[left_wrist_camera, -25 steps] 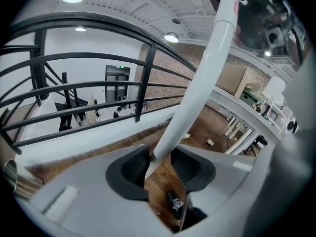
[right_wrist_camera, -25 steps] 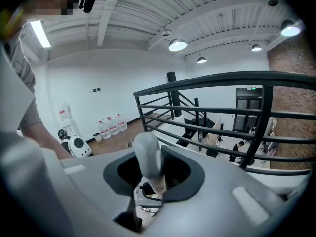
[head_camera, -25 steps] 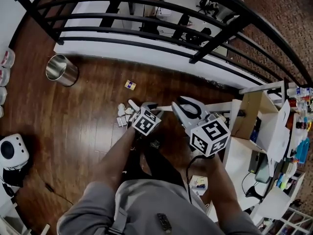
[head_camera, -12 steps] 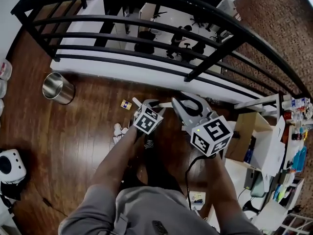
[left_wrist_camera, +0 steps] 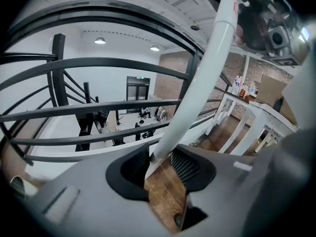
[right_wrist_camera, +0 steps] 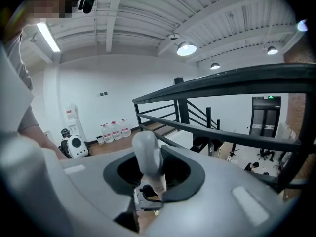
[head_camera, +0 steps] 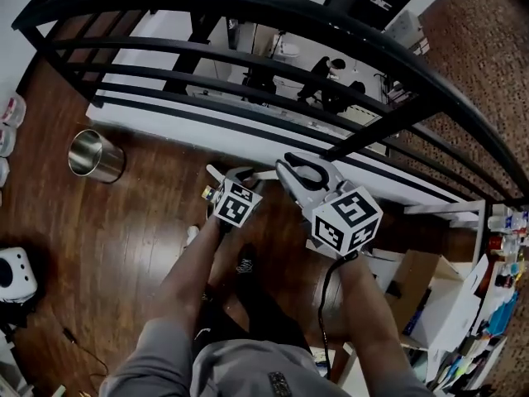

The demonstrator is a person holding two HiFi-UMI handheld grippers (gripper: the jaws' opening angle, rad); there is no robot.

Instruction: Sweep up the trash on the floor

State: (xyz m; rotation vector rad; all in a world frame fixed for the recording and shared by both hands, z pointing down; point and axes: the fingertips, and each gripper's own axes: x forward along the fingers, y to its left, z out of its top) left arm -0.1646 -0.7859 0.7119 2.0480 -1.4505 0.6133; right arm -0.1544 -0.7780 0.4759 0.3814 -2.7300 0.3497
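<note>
A white handle runs between my two grippers, and its lower end is hidden. My left gripper is shut on the handle, which slants up and right from its jaws. My right gripper is shut on the handle just below its rounded top. White trash scraps lie on the wooden floor beside my left forearm, partly hidden by it. A small box lies on the floor next to the left gripper's marker cube. No broom head shows in any view.
A black railing with a white base runs across just ahead of the grippers. A steel bin stands on the floor to the left, and a white device sits at the far left. Shelves with boxes crowd the right.
Both grippers, still together on the white handle, have moved toward the railing. The trash scraps, earlier beside the left gripper, now lie back beside my forearm.
</note>
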